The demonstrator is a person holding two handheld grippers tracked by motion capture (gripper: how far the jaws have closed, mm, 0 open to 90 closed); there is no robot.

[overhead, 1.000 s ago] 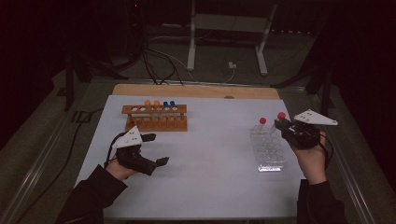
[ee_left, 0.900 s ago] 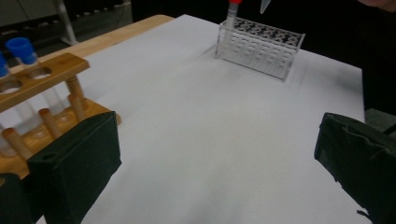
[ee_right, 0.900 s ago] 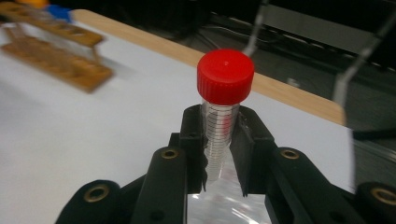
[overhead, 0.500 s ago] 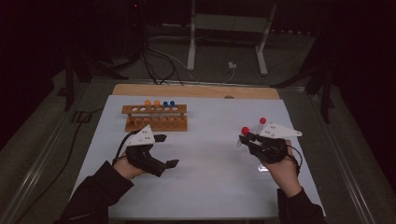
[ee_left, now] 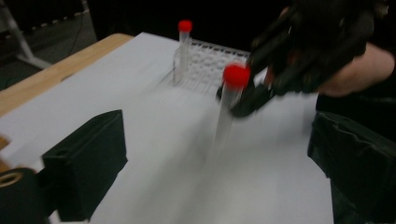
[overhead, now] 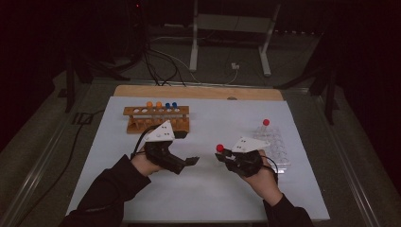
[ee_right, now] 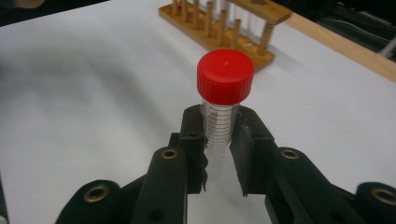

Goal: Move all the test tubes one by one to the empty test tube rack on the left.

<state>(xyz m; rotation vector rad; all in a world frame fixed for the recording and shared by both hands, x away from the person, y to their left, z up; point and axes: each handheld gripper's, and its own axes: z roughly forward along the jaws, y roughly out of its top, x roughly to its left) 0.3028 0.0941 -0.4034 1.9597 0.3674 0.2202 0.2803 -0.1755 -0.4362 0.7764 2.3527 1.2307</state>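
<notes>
No brand or readable writing shows on anything; the red-capped tube [ee_right: 223, 112] carries only fine black graduation lines down its clear body, with no numerals legible. The right gripper [ee_right: 219, 140] has its 2 fingers [ee_right: 192, 135] closed on this tube just below the red cap, 1 finger on each side; the tube stands upright between them, the cap clear above the fingertips and the lower body running down between the fingers. In the high view the right gripper [overhead: 226, 156] holds the tube [overhead: 219, 148] above the middle of the white desk [overhead: 208, 189], toward the near edge, with the person's right hand [overhead: 262, 182] behind it. In the left gripper view the tube [ee_left: 231, 100] is blurred and hangs off the desk surface, held near its top.

The left gripper [overhead: 189, 161] sits just left of the tube, near but apart; its 2 fingers [ee_left: 86, 163] stand wide open with nothing between them, pointed toward the tube. The clear rack [overhead: 274, 146] lies toward the right edge of the desk, behind the right hand, with 1 other red-capped tube [overhead: 265, 126] standing at its far side. The wooden rack [overhead: 156, 119] stands toward the far left of the desk, holding 2 orange-capped and 2 blue-capped tubes.
</notes>
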